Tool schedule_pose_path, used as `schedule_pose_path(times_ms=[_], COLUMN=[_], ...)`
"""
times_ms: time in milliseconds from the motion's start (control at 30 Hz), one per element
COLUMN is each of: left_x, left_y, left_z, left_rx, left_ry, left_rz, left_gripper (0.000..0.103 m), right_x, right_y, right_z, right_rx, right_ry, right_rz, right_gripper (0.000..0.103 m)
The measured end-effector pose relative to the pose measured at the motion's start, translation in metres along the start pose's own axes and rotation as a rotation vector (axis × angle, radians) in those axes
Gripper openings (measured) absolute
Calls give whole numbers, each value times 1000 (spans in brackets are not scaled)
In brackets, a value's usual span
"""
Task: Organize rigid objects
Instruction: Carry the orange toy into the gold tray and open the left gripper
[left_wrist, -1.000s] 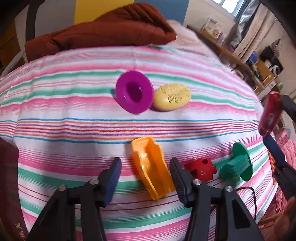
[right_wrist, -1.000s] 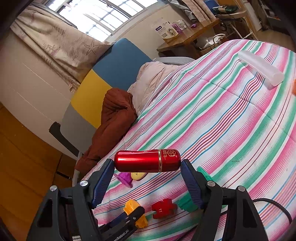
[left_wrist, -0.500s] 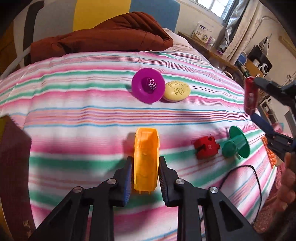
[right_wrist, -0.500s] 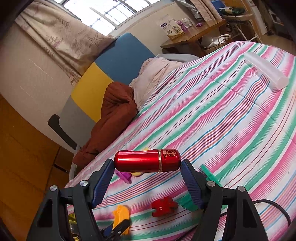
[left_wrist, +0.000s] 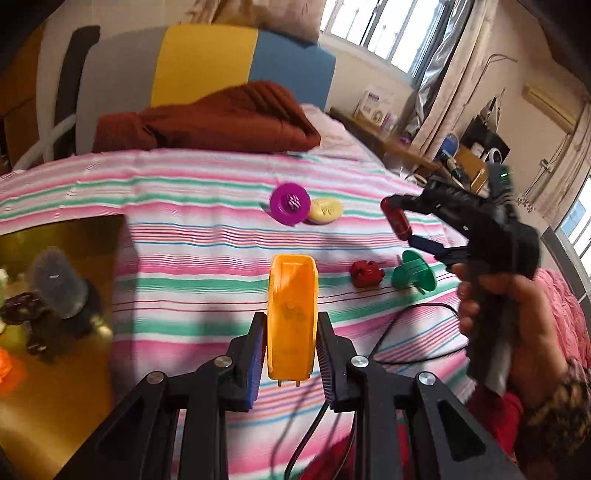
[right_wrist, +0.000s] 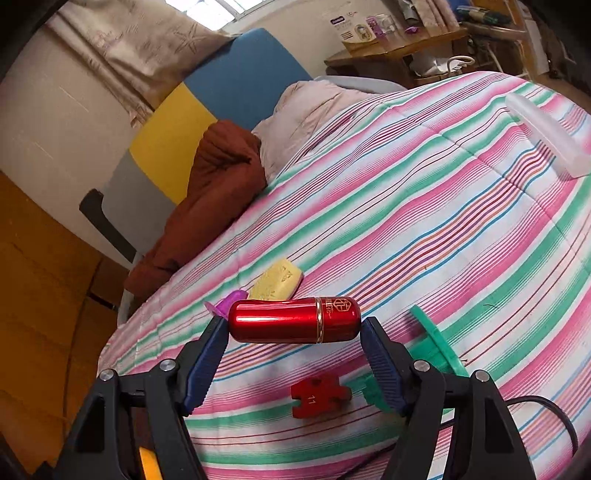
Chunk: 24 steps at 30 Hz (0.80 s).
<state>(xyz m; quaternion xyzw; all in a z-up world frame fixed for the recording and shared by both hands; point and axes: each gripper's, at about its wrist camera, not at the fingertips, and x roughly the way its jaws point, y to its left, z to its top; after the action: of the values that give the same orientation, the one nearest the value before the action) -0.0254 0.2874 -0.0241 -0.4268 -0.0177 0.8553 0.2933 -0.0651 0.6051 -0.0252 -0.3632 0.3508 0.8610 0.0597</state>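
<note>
Both sets of jaws are clenched on something. Your left gripper (left_wrist: 291, 345) grasps an orange scoop-shaped toy (left_wrist: 292, 314) by its long sides, open side up, raised above the striped bedspread (left_wrist: 207, 258). Your right gripper (right_wrist: 293, 363) pinches a glossy red capsule (right_wrist: 294, 320) end to end, so it lies crosswise between the blue pads (right_wrist: 207, 354), clear of the bed.

From the left wrist view you can see your right hand (left_wrist: 517, 325) wrapped round the black handle, with a black cable (left_wrist: 406, 332) trailing over the bedspread below it.

Just beyond the held capsule, a red puzzle piece (right_wrist: 319, 395) marked 11 lies flat on the bedspread, and a green flanged peg (right_wrist: 436, 350) lies on its side just beside it. The two sit close together but you cannot tell whether they touch.

Further off, a purple disc (left_wrist: 290, 204) and a pale yellow oval bar (left_wrist: 325, 211) sit side by side, touching or nearly so. Well apart from these, near the far edge in the right wrist view, a long clear plastic piece (right_wrist: 546, 136) rests on the stripes.

At the head of the bed a rust-brown blanket (left_wrist: 218, 122) is bunched up against a headboard (left_wrist: 207, 62) panelled in grey, yellow and blue. To your left, a golden-brown surface (left_wrist: 55, 406) carries a few blurred items that you cannot make out.
</note>
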Motion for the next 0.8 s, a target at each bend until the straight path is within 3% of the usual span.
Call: schedule_pose_path(times_ms=[533,800], left_x=[-69,-83], left_y=[87,127], left_z=[-41,-59], left_rx=[-103,-133], left_ry=[-61,-45], left_rz=[108,172], left_gripper=[26,26], right_x=[4,-1], right_y=[3,7], right_z=[-2,-3], right_rx=[-27,-42], right_ry=[-13,-44], right_rz=[-58,-46], right_gripper=[74,74])
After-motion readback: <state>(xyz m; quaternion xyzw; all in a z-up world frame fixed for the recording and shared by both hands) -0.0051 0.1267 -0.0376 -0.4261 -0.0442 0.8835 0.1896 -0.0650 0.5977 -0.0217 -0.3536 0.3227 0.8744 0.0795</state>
